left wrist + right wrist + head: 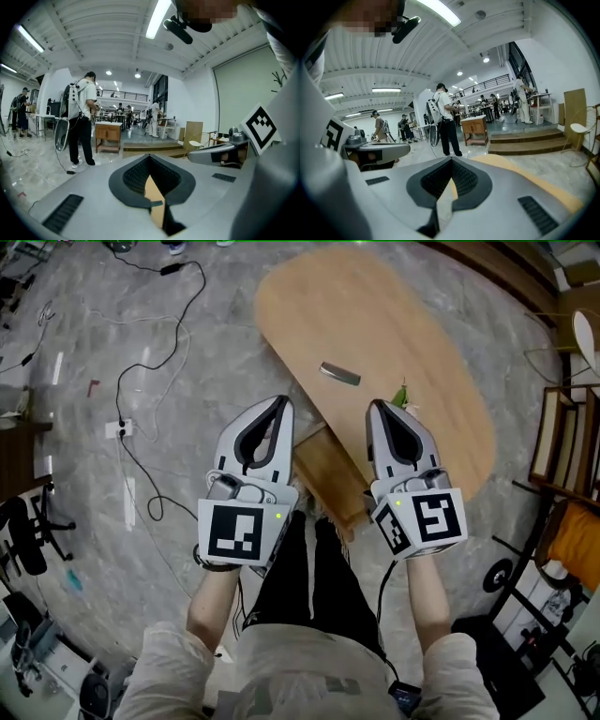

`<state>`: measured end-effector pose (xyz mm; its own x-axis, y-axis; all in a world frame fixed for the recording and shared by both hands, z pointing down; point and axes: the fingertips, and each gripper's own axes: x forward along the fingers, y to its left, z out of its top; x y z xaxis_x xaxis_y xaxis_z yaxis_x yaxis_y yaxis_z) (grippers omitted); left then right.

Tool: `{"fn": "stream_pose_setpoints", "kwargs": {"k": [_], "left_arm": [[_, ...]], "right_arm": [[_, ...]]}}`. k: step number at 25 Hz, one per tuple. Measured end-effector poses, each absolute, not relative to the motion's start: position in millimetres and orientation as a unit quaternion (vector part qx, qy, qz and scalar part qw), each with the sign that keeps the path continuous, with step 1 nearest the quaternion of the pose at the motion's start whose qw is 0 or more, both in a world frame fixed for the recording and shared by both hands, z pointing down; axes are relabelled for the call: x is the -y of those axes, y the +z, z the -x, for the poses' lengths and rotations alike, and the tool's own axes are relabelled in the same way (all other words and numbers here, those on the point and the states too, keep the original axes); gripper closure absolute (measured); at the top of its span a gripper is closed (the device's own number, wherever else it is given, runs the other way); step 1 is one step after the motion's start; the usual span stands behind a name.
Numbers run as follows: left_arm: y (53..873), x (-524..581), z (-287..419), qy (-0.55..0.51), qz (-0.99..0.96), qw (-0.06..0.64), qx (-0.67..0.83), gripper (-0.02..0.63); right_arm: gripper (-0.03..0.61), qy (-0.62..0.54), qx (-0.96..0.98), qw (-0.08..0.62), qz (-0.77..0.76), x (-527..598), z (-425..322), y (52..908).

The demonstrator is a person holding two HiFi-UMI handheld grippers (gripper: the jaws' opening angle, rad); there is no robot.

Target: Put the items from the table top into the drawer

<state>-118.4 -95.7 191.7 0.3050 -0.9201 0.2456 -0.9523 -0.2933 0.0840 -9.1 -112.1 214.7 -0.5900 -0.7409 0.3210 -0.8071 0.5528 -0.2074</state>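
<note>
Both shut and empty, left gripper centre-left, right gripper centre-right; grey item and small green item sit on the table top upper centre, so reaching in with jaws closed would likely just shove them toward the edge.

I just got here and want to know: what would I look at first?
The left gripper and right gripper, big and grey, sit side by side in the middle, jaws together. Past them is a long wooden table with a small grey thing lying on it and a green thing near the right gripper's tip.
</note>
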Motion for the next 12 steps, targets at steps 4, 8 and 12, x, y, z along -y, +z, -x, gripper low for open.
{"fn": "stream_pose_setpoints", "kwargs": {"k": [4, 8, 12], "left_arm": [[272.8, 107.6, 117.0, 0.077, -0.798, 0.131, 0.583, 0.606], [330.1, 105.8, 114.9, 0.084, -0.791, 0.156, 0.586, 0.606], [363.5, 97.5, 108.8, 0.093, -0.791, 0.168, 0.581, 0.606]], "right_arm": [[0.577, 0.172, 0.871, 0.135, -0.439, 120.4, 4.8, 299.2], [0.577, 0.169, 0.862, 0.181, -0.442, 111.7, -3.9, 365.0], [0.577, 0.175, 0.858, 0.208, -0.436, 100.6, -10.8, 409.5]]}}
